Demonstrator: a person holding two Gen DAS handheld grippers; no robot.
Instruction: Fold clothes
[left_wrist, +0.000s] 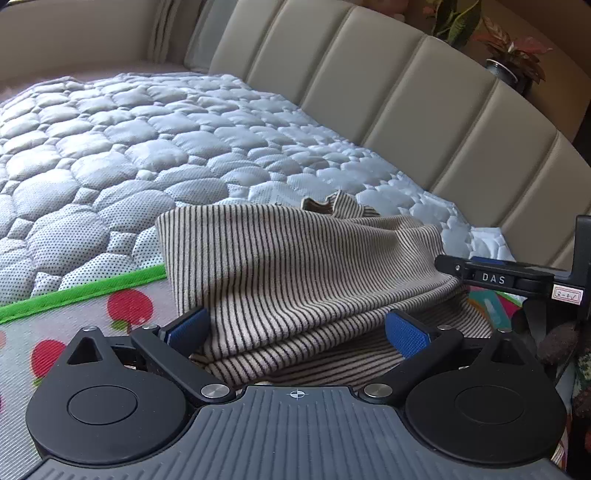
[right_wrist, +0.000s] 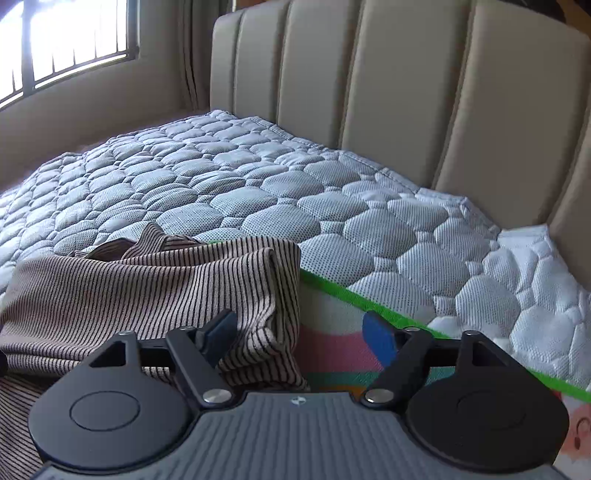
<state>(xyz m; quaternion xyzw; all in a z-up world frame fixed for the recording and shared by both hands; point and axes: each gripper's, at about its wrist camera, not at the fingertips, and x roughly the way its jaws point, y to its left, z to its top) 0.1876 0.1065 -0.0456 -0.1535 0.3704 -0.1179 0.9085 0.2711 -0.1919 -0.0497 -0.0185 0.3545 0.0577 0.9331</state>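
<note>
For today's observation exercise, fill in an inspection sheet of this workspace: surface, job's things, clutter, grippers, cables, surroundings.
Surface: quilted mattress, printed mat with green edge on it.
Job's things: striped garment, rumpled, partly folded.
Clutter: nothing seen.
Grippers: left hand-held gripper open, cloth between fingers; right hand-held gripper open at garment's edge.
Cables: nothing seen.
Surroundings: padded headboard, barred window, potted plant.

Your striped garment (right_wrist: 147, 291) runs off the right wrist view's left and bottom edges. In the left view, the mat (left_wrist: 74, 325) beneath it is mostly covered, and the small label (left_wrist: 567, 295) is unreadable.
</note>
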